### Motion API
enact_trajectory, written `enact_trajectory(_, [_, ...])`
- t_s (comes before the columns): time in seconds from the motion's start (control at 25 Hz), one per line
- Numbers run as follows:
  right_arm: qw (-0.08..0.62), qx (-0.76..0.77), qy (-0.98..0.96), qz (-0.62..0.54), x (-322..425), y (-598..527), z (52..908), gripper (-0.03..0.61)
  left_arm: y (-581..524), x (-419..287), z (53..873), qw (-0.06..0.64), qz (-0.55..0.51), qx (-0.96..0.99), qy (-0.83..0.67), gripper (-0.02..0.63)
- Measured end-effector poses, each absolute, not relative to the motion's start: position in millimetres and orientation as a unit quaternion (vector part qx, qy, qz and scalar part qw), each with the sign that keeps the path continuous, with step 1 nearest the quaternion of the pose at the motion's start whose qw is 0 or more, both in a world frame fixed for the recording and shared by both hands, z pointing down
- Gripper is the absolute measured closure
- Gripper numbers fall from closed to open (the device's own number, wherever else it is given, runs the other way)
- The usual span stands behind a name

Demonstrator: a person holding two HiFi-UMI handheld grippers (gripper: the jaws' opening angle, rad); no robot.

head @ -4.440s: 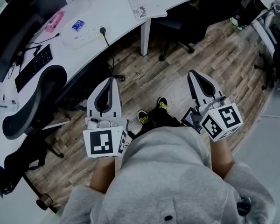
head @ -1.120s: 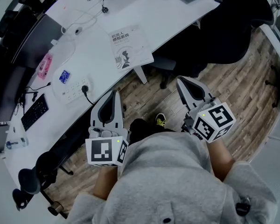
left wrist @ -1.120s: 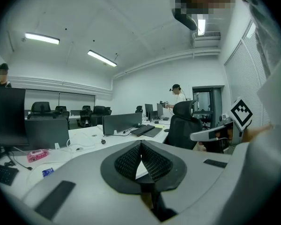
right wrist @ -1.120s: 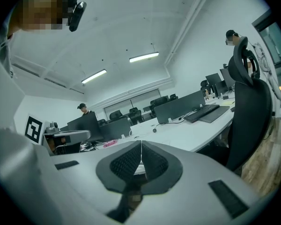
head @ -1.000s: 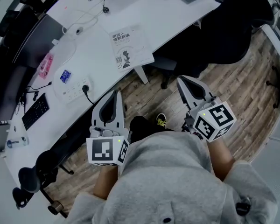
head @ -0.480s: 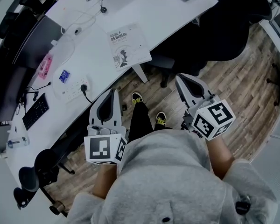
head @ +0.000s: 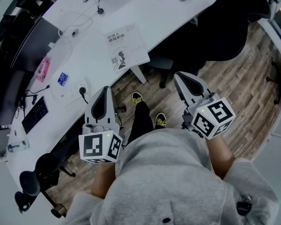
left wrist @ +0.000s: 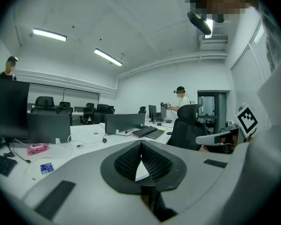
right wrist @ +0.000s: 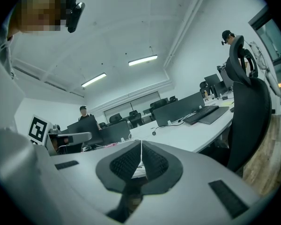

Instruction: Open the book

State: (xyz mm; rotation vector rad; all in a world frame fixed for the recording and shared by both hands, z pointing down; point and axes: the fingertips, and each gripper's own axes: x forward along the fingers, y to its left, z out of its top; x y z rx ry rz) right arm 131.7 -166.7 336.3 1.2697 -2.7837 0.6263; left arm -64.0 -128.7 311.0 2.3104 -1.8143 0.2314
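Head view, book (head: 125, 48) near desk (head: 171, 8) edge

Overhead head view; both others level across desk (head: 168, 13)

Left gripper (head: 104, 92) and right gripper (head: 181, 77) held apart, side by side, pointing forward and slightly down; both jaw pairs closed, empty. A bare forearm (head: 103, 181) extends behind each marker cube (head: 97, 146).
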Motion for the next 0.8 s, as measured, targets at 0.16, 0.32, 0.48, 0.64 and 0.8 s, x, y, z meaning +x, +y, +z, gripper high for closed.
enact_trajectory(0.16, [0.009,0.409,-0.889,0.208,128.4,-173.6,340.7,0.549,-138.0,-65.6,314.6,0.097,0.081,0.783,-0.609,0.603])
enact_trajectory(0.32, [0.014,0.405,-0.888,0.216,122.3,-182.0,345.6,0.549,-148.0,-70.5,318.1,0.102,0.084,0.781,-0.610,0.603])
enact_trajectory(0.48, [0.022,0.402,-0.887,0.227,112.7,-193.7,352.7,0.549,-161.3,-79.6,323.7,0.110,0.090,0.779,-0.611,0.603])
enact_trajectory(0.64, [0.028,0.404,-0.882,0.241,105.3,-210.0,362.2,0.549,-180.7,-88.8,332.2,0.120,0.092,0.778,-0.610,0.603])
enact_trajectory(0.8, [0.037,0.411,-0.876,0.251,97.9,-230.1,372.7,0.549,-202.4,-97.3,342.0,0.129,0.089,0.782,-0.603,0.603])
